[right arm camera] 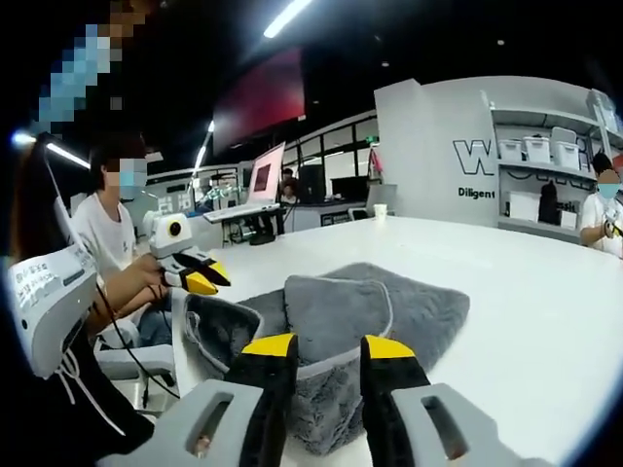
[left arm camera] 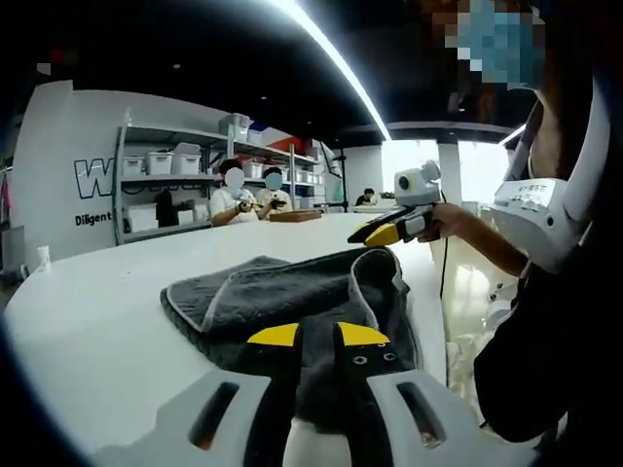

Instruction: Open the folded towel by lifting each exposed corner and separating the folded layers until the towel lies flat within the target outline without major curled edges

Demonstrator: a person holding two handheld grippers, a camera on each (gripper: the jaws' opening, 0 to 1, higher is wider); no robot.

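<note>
A dark grey towel [left arm camera: 273, 292] lies partly folded on the white table [left arm camera: 97, 311], its layers curled and a light hem showing. My left gripper [left arm camera: 317, 336] is at its near edge, yellow-tipped jaws close together with grey fabric pinched between them. The right gripper [left arm camera: 375, 235], held in a hand, is at the far right, where a raised corner of the towel reaches its tips. In the right gripper view the towel [right arm camera: 389, 311] bulges up between the right gripper's [right arm camera: 329, 346] jaws. The left gripper [right arm camera: 209, 280] is at the towel's lifted left edge.
The table [right arm camera: 526, 311] stretches wide and white around the towel. Shelves with white bins [left arm camera: 165, 175] stand behind two seated people [left arm camera: 253, 195]. A paper cup [right arm camera: 380, 209] and a laptop [right arm camera: 263, 180] sit at the far side. The person's body [left arm camera: 545, 321] is close on the right.
</note>
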